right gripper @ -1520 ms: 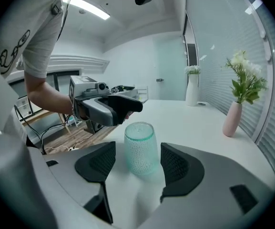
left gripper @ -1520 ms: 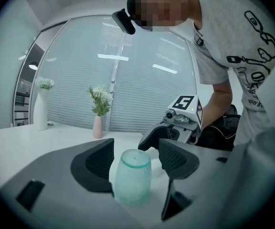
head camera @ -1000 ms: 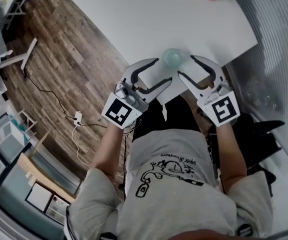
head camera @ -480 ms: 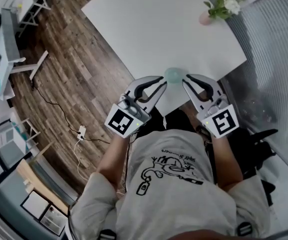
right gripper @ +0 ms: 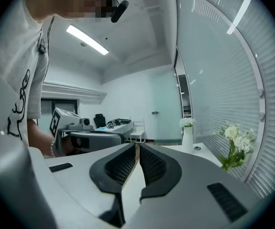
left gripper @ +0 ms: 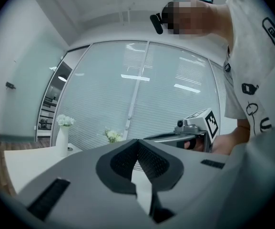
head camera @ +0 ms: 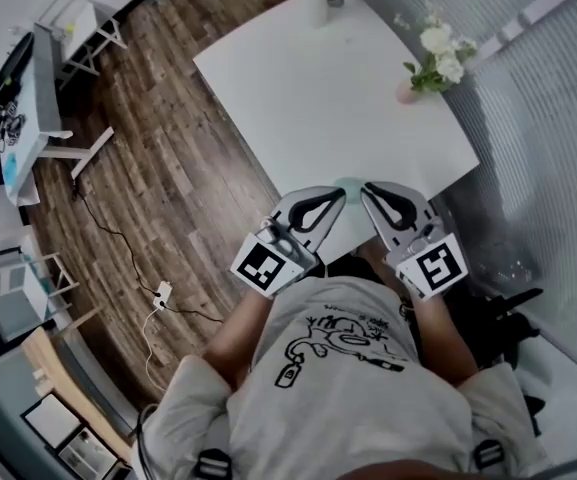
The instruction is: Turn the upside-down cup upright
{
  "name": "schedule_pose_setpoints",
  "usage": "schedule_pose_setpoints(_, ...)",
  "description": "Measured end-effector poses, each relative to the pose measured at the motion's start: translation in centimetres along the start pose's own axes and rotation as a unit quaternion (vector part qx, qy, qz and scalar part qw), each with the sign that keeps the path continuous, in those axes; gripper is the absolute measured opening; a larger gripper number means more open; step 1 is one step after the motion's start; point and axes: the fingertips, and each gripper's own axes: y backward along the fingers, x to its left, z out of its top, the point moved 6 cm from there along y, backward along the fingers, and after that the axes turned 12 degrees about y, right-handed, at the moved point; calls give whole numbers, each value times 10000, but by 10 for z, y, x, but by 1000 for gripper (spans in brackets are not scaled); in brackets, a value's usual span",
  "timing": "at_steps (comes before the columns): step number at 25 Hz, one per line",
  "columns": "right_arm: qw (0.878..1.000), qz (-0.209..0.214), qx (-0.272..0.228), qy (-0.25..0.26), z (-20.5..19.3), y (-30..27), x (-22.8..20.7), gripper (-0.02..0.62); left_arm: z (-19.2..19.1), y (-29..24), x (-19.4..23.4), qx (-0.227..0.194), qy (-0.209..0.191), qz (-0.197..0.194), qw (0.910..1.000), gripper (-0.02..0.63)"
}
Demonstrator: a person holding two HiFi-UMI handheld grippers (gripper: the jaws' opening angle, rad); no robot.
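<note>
Grey left gripper (head camera: 338, 196) and right gripper (head camera: 366, 190) — jaws just closed, empty — hang over a pale-teal translucent cup (head camera: 350, 181) on the white table (head camera: 308, 88): righted or inverted, unclear.

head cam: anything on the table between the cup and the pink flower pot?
No. In the head view, the stretch of white table between the cup and the flower pot is bare.
</note>
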Motion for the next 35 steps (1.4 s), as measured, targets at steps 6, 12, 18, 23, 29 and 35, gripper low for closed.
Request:
schedule_pose_setpoints(6, 10000, -59, -69, -12, 16, 3, -2, 48, 15, 0, -5, -96, -54, 86, 9999, 3)
schedule_pose_setpoints(12, 9994, -229, -259, 73, 30, 7, -11, 41, 29, -1, -9, -246, -63, 106, 9996, 2)
schedule_pose_setpoints(18, 9993, -196, -294, 146, 39, 8, -14, 41, 35, -2, -10, -264, -101, 206, 9994, 2)
schedule_pose_setpoints(23, 9994, -146, -290, 117, 42, 8, -10, 40, 39, -2, -11, -326, -120, 229, 9991, 3)
schedule_pose_setpoints(29, 9994, -128, -289, 131, 47, 6, -3, 40, 46, 5, -13, -275, -134, 284, 9991, 3)
schedule_pose_setpoints(35, 9994, -144, -287, 117, 45, 9, -1, 41, 39, 7, -14, -345, -102, 210, 9991, 3)
